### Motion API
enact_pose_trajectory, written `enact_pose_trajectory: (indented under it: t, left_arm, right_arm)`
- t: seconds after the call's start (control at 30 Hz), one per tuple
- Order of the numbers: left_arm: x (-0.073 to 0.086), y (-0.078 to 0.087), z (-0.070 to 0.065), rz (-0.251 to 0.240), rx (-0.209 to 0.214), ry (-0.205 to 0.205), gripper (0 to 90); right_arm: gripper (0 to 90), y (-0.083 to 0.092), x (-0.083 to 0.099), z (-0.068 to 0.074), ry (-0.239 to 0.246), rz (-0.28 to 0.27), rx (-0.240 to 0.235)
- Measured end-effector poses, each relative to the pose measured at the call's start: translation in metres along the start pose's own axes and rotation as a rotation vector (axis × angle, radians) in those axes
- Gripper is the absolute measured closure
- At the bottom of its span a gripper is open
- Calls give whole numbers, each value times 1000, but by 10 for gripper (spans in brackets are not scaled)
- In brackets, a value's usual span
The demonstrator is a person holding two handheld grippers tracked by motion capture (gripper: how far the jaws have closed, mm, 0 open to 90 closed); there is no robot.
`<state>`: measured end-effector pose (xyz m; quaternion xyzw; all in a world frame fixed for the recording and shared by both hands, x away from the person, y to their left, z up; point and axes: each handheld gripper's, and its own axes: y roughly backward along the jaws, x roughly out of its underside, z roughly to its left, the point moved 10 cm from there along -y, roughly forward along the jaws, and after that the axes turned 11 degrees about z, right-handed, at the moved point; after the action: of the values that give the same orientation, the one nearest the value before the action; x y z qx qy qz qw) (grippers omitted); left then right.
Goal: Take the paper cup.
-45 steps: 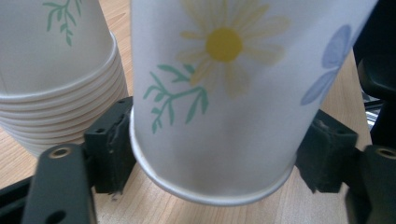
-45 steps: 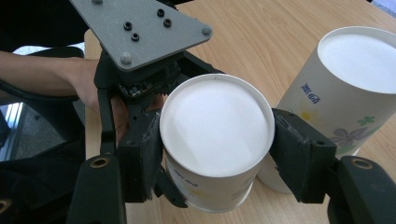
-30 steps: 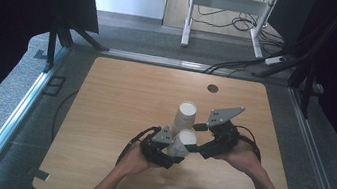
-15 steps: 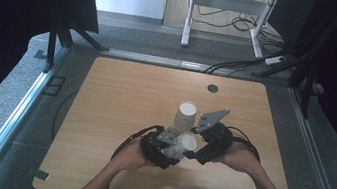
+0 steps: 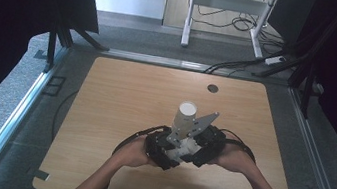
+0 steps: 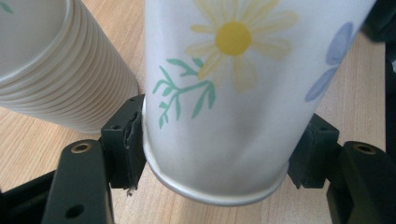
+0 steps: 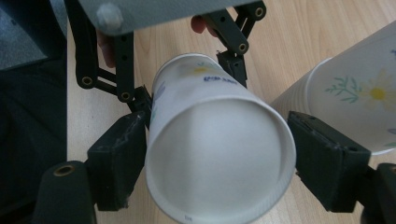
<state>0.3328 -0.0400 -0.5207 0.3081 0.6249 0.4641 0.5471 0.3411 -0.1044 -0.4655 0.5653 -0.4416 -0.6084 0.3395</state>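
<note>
The right gripper (image 5: 199,147) has slid in toward the left gripper (image 5: 163,149) since the earlier picture, so both hands now meet at about 6 o'clock on the surface (image 5: 120,97). The right fingers (image 7: 116,158) have just been closing, with the paper cup (image 7: 219,154) between them. In the right gripper view the cup's open mouth faces the camera, and the fingers sit against its rim at 9 and 3 o'clock.

The left fingers (image 6: 123,140) pinch the same flowered cup near its bottom edge, one on each side, as the left gripper view shows. The cup is tipped on its side between the two grippers, low over the wood.

A stack of paper cups (image 5: 184,119) stands upright just beside the grippers, at about 12 o'clock from them. In the left gripper view it sits close to the left finger; I cannot tell if they touch.

The far half of the surface is free, with a small dark round spot (image 5: 213,88) near the back edge. The near edge is close to the person's forearms.
</note>
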Motion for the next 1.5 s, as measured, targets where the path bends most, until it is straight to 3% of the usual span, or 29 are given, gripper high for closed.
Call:
enact_pose_trajectory:
  t: [0.3, 0.57, 0.67, 0.83, 0.93, 1.23, 1.5]
  left_arm:
    - [-2, -4, -1, 8, -1, 1, 314]
    - [-3, -3, -2, -42, 43, 44, 145]
    - [-3, 0, -1, -66, 49, 67, 131]
    - [-4, 8, 1, -136, 67, 90, 62]
    - [-6, 17, 1, -204, 88, 108, 21]
    - [-7, 41, 7, -353, 102, 159, 7]
    - [-10, 56, 5, -430, 96, 140, 29]
  right_arm:
    - [344, -3, 1, 3, 7, 23, -19]
    - [356, 2, 2, 4, -6, -2, -22]
    - [356, 7, 1, 3, -16, -29, -26]
    - [356, 17, -1, 2, -34, -86, -31]
    - [355, 21, 0, 1, -43, -115, -33]
    - [355, 34, 1, -1, -74, -211, -38]
    - [356, 45, 3, -2, -92, -297, -32]
